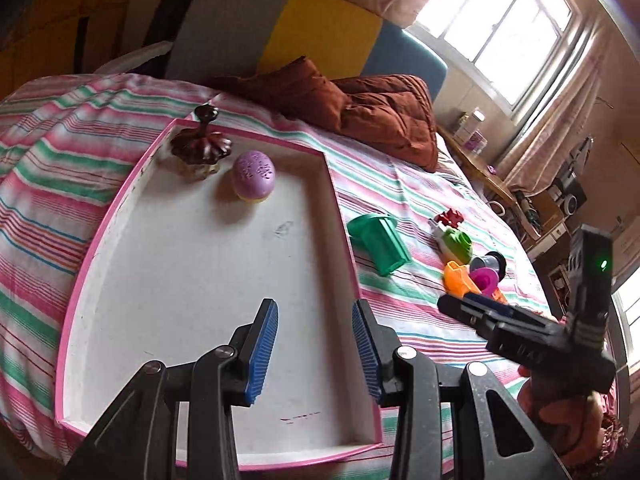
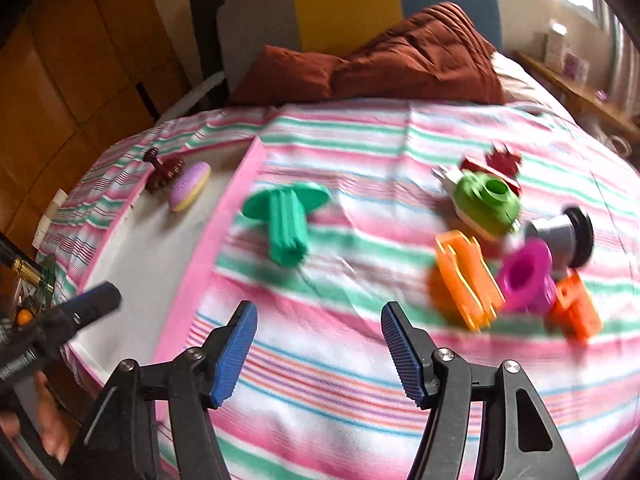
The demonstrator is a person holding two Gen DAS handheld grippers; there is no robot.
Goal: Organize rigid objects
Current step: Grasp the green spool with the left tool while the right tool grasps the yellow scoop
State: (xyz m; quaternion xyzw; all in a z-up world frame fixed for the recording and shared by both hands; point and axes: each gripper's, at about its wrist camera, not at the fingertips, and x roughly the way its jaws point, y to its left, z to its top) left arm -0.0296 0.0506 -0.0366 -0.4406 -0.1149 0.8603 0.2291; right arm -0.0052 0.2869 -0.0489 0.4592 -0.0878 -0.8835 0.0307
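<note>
Purple egg (image 1: 254, 175) and brown piece (image 1: 201, 145) in tray (image 1: 100, 240)

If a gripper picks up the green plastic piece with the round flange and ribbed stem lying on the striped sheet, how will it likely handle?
The green plastic flanged piece looks moulded and stiff, so it should probably hold its shape. Its ribbed stem likely gives the pads purchase. Lying on its side on the striped bedsheet, it may pivot around the flange if nudged rather than roll straight.

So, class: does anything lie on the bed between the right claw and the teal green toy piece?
Nothing visible does. Only bare striped sheet lies between the open right claw and the teal green toy piece, which lies beside the pink-rimmed tray.
</note>
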